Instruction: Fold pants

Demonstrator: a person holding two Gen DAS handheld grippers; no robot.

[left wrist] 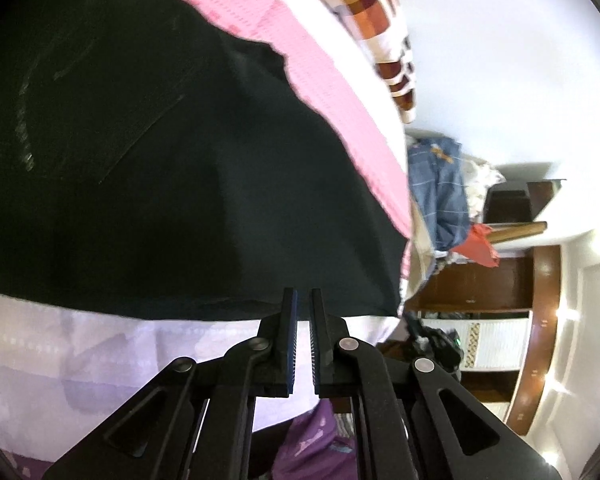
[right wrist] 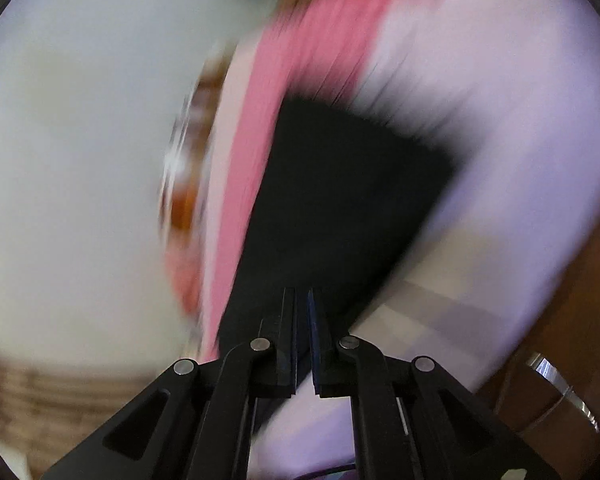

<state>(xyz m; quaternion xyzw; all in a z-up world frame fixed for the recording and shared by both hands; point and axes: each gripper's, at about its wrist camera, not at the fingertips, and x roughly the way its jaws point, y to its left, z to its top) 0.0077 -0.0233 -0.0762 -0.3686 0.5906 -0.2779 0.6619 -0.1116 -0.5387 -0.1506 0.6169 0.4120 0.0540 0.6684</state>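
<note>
Pants [left wrist: 148, 168] lie dark across the bed [left wrist: 60, 352], hem edge at the left claw [left wrist: 303, 300]; both it and the right claw [right wrist: 302, 300] look pinched shut on the cloth.

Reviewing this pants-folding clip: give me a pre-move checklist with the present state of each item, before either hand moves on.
1. Left tongs closed: ok, fingers nearly together at the edge of the black pants.
2. Left tongs pinching pants fabric: cannot tell, the tips sit right at the hem but no cloth shows between the fingers.
3. Right tongs closed: ok, only a narrow gap remains.
4. Right tongs holding fabric: cannot tell, the right wrist view is heavily blurred; the tips overlap the dark cloth.
5. Pants lying on the pink-and-white bedspread: ok.
6. Pants smooth: cannot tell, the fabric is too dark to read its folds.
</note>
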